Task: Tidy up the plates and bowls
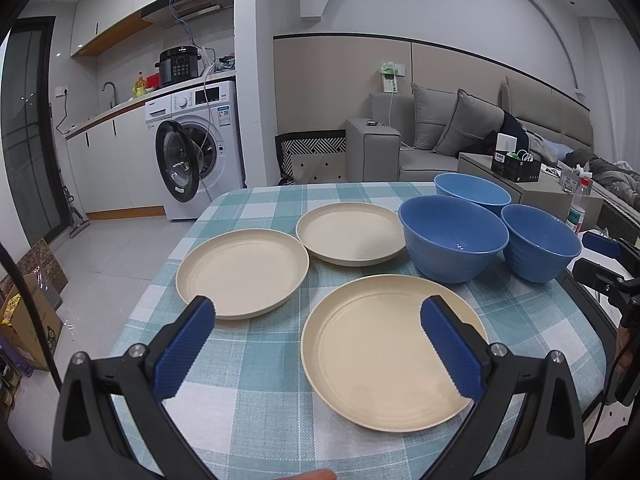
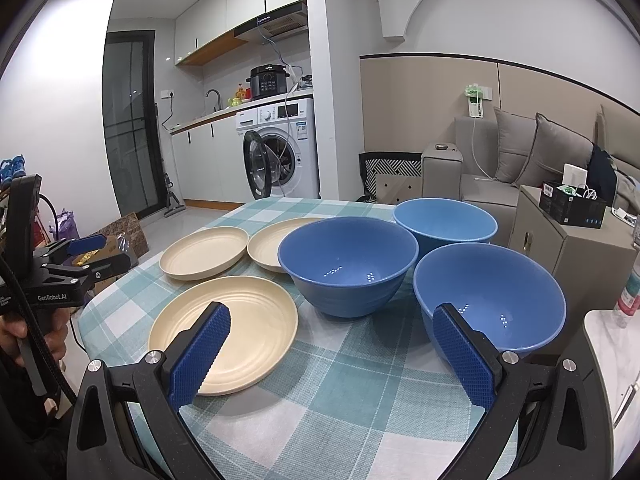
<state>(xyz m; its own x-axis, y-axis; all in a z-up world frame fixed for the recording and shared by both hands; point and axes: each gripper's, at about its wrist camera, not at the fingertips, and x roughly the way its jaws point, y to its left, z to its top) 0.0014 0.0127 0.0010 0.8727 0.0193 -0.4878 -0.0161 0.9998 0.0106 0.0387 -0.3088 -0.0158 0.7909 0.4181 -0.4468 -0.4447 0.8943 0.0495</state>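
Observation:
Three cream plates lie apart on the checked tablecloth: a near plate, a left plate and a far plate. Three blue bowls stand upright to their right: a middle bowl, a right bowl and a far bowl. My left gripper is open and empty, hovering over the near plate's left edge; it also shows in the right wrist view. My right gripper is open and empty, between the near plate and the right bowl.
The table has a rounded front edge. A washing machine with its door open stands behind on the left. A grey sofa and a low cabinet stand at the right. Cardboard boxes sit on the floor at left.

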